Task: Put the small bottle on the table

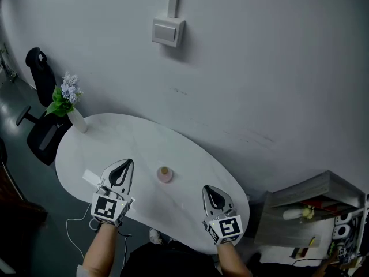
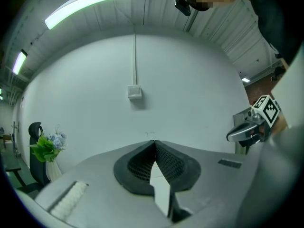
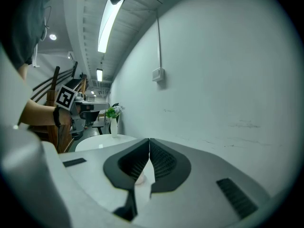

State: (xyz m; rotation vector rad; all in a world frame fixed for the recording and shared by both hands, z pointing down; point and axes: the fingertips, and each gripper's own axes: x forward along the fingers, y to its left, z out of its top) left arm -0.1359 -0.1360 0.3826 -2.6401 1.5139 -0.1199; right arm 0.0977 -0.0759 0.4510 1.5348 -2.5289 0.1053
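My left gripper (image 1: pixel 128 164) and right gripper (image 1: pixel 209 189): pale grey shells, black ribbed pads (image 2: pixel 167 163) tapering to a point, plus a white cube (image 1: pixel 108 208) with black square markers at the back of each. I'm wearing something dark.

1. Small bottle (image 1: pixel 165 174): pale pink, squat, topped with a tan cap. Stands upright near the middle of the tabletop, well clear of every edge.
2. Table (image 1: pixel 115 128): white, smooth, oval. Stretches lengthwise from 10 o'clock to 4 o'clock in the head view.
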